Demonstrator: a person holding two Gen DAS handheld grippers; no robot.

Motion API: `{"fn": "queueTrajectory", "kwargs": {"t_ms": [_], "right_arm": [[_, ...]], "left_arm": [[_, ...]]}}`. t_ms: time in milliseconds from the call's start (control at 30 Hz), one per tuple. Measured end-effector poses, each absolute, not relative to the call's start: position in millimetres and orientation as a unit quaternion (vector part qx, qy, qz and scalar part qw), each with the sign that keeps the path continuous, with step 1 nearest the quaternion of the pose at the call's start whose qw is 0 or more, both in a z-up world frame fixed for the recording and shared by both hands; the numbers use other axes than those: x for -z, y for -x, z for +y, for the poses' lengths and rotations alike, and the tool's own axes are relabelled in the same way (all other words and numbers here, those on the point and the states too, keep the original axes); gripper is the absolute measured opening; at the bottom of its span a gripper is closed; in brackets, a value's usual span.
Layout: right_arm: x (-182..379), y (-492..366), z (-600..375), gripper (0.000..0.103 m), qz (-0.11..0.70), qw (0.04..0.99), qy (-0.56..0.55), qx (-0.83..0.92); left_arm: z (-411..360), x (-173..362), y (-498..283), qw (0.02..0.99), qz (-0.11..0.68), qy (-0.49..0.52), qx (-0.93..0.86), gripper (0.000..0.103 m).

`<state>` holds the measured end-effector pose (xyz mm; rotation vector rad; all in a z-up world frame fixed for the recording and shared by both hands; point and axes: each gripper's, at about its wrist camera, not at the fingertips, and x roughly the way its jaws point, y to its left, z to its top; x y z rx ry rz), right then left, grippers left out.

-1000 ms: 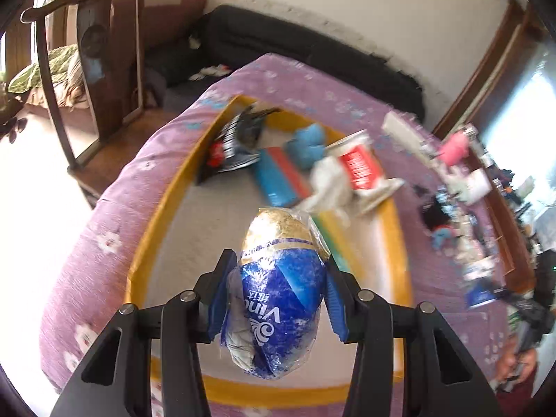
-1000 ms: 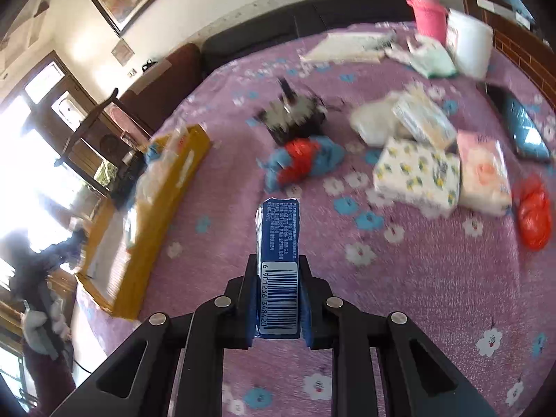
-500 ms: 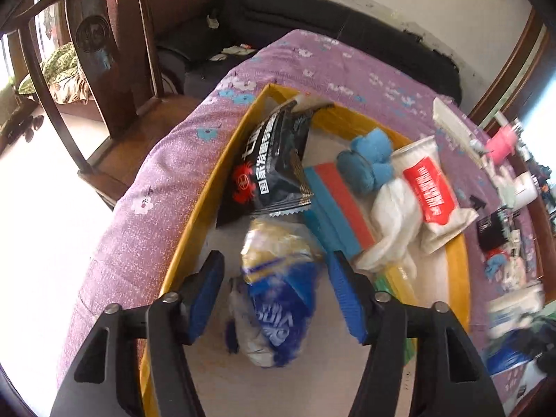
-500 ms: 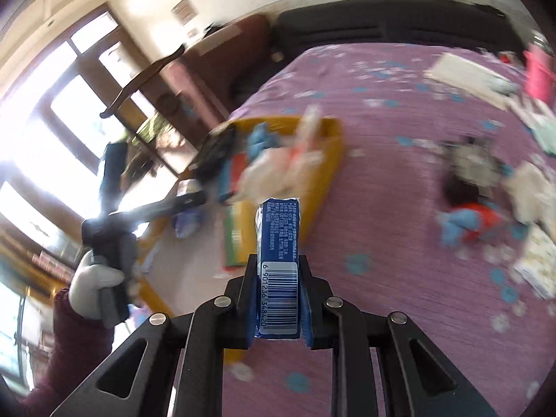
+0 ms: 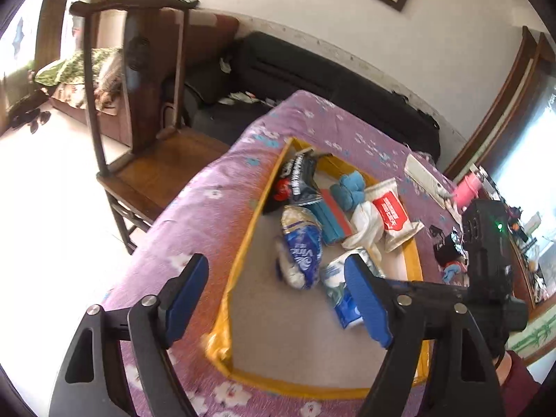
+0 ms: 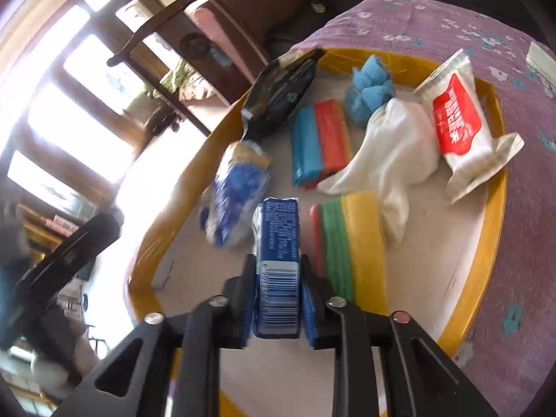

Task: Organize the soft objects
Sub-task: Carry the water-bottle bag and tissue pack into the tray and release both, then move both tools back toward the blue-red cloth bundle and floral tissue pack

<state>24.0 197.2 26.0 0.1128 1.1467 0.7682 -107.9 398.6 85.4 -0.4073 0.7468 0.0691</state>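
L gripper (image 5: 278, 299) now spread wide & empty: blue-gold Vinda tissue roll (image 5: 300, 246) it was clamping 1 s ago lies inside the yellow-rimmed tray (image 5: 243, 243), just below the black snack bag (image 5: 295, 182). So that item's done. R gripper (image 6: 278, 307) is clenched on a blue tissue pack (image 6: 279, 264), now low over the tray beside the roll vs over open cloth before; prob drops next. Tray sits on purple floral tablecloth (image 5: 194, 215); wooden chair (image 5: 139, 111) & black sofa (image 5: 330, 83) beyond tray.
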Motion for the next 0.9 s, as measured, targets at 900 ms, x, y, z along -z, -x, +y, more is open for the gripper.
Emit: {"fn": "queueTrajectory", "kwargs": {"t_ms": [900], "right_arm": [[-58.2, 29.0, -199.6, 0.078, 0.420, 0.893, -0.158, -0.025]], "left_arm": [[170.0, -73.1, 132.8, 0.912, 0.375, 0.094, 0.136, 0.083]]}}
